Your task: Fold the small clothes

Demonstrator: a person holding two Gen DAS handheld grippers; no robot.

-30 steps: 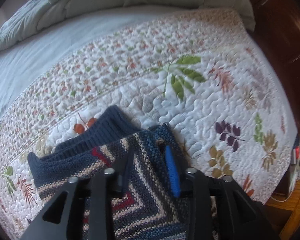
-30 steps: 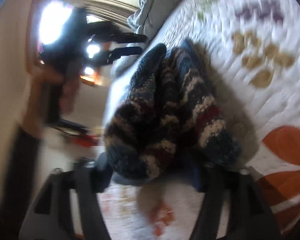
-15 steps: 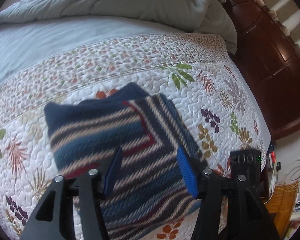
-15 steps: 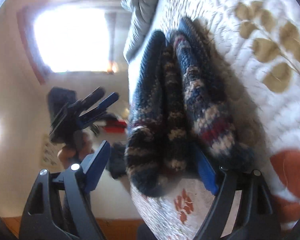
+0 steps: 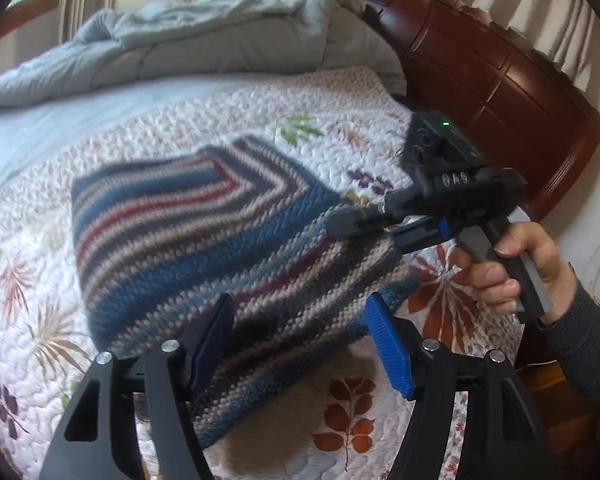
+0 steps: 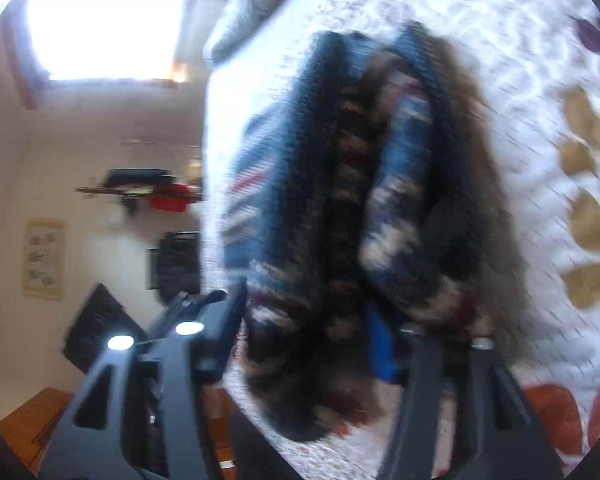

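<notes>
Now folded sweater (image 5: 204, 248) on quilt (image 5: 380, 432), before splayed, empty left gripper (image 5: 300, 344); right gripper (image 6: 304, 344) straddles edge, unclamped.

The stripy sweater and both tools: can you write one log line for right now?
striped sweater: folded on quilt | left tool: open, above sweater, holding nothing | right tool: open, at sweater's edge

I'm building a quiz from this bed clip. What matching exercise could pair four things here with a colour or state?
Things:
1. striped knit sweater
2. left gripper
3. comforter
4. headboard

Descriptions:
A. dark red-brown wood
B. folded, lying on the floral quilt
C. pale grey, bunched at the far end of the bed
D. open, hovering over the sweater's near edge

Pairs: 1-B, 2-D, 3-C, 4-A
</notes>
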